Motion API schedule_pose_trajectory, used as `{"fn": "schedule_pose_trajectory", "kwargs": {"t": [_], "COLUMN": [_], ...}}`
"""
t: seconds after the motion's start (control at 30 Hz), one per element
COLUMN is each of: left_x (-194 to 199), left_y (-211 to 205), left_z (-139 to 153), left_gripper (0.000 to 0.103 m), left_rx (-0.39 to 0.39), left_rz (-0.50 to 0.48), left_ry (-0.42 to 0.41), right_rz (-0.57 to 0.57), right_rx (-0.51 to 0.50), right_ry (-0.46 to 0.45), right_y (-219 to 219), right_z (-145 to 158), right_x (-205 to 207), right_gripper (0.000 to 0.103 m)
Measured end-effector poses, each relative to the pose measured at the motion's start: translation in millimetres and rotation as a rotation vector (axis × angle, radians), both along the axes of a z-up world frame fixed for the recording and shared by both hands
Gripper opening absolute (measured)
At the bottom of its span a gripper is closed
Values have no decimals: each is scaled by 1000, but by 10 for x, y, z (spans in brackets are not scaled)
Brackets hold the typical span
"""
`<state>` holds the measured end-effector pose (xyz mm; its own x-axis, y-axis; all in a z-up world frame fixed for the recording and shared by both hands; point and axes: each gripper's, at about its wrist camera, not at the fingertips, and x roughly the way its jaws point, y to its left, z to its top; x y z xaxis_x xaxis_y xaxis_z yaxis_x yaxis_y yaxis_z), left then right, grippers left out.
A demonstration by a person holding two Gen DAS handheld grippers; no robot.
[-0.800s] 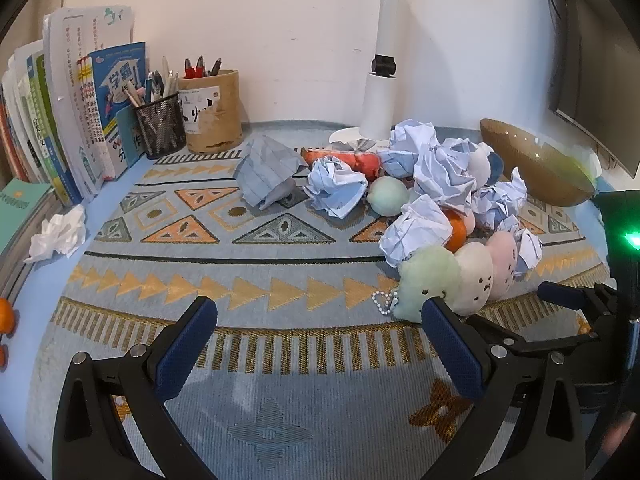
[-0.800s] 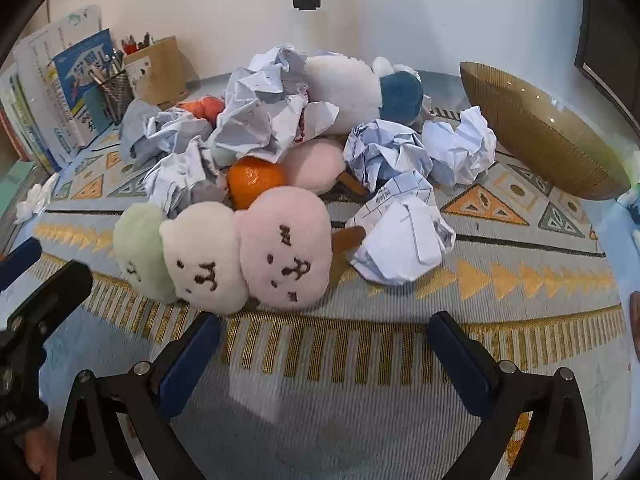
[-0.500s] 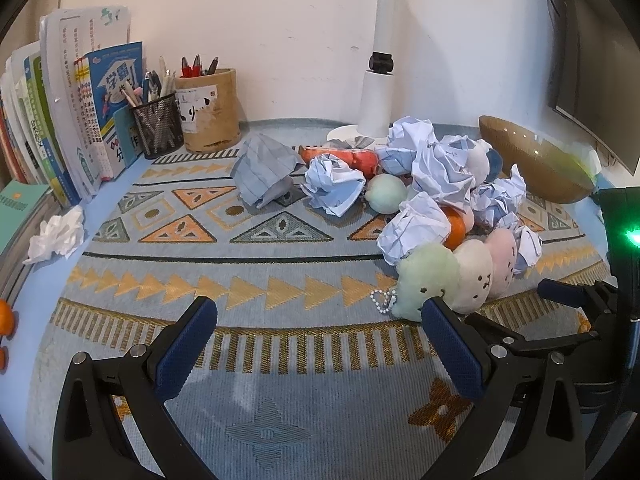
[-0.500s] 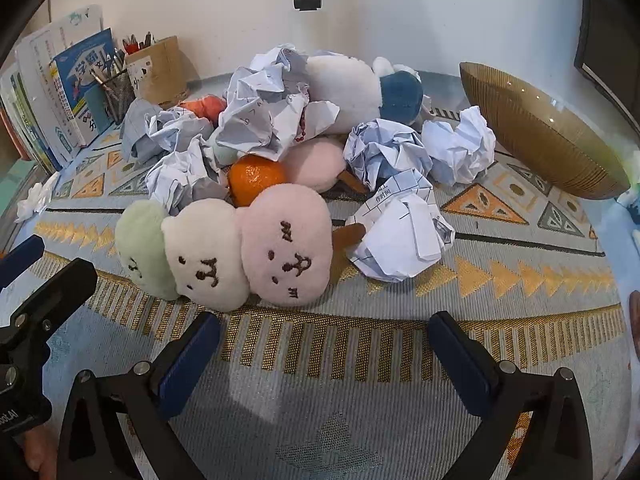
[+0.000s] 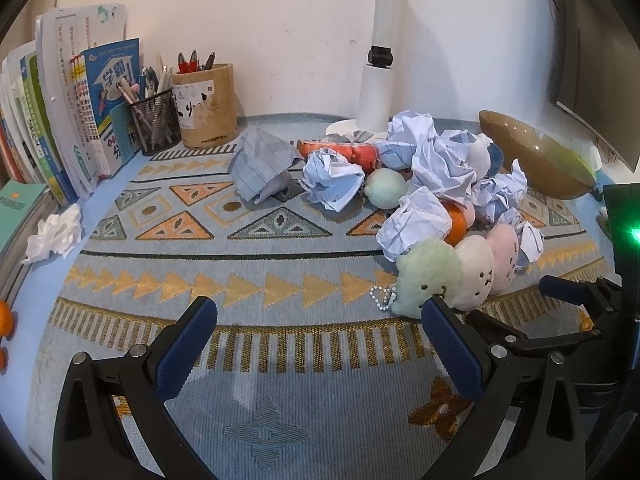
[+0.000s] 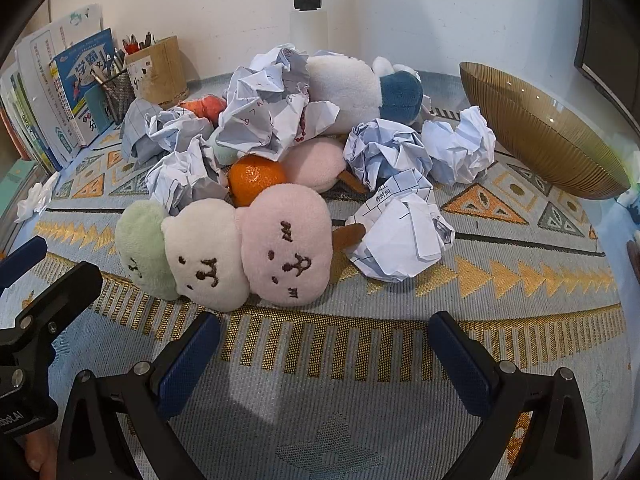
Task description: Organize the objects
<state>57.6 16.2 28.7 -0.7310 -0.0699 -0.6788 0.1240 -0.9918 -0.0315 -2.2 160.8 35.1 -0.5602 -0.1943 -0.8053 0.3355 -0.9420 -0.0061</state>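
A heap of crumpled paper balls [image 6: 268, 116], plush toys and fruit lies on the patterned mat [image 6: 360, 344]. A three-ball plush skewer [image 6: 224, 256], green, cream and pink, lies at the heap's front, with an orange [image 6: 256, 178] just behind it. A white and blue plush [image 6: 360, 88] sits at the back. My right gripper [image 6: 324, 354] is open over bare mat, just in front of the pink plush ball. My left gripper [image 5: 320, 340] is open too, its right finger close beside the green end of the plush skewer [image 5: 428, 276]. Nothing is between either pair of fingers.
A brown ribbed bowl [image 6: 536, 128] leans at the right. Books [image 5: 72, 112], a mesh pen cup [image 5: 154, 120] and a wooden pen holder [image 5: 206, 108] line the back left. A white lamp post [image 5: 378, 80] stands behind the heap. A loose paper wad [image 5: 54, 234] lies at the left edge.
Both views have drifted slightly closer to the heap. The plush skewer sits a little nearer the right gripper's fingers. Both grippers stay open and nothing was taken hold of.
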Motion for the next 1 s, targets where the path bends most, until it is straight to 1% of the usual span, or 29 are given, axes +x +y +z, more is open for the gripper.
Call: {"fn": "schedule_pose_trajectory", "kwargs": {"t": [0.33,0.7,1.0], "left_x": [-12,13,10], "left_y": [15,-17,-42], "left_z": [-13,-1,-5], "left_gripper": [102,102,102], "left_rx": [-17,-4,0], "left_rz": [18,35,48], "left_ry": [-10,3,-4], "right_rz": [0,0,0], "right_rx": [0,1,1], "right_ry": [1,1,1], "right_y": [0,3,4], "right_z": [6,12,14], "right_x": [2,5,9], "right_gripper": [103,103,103]}}
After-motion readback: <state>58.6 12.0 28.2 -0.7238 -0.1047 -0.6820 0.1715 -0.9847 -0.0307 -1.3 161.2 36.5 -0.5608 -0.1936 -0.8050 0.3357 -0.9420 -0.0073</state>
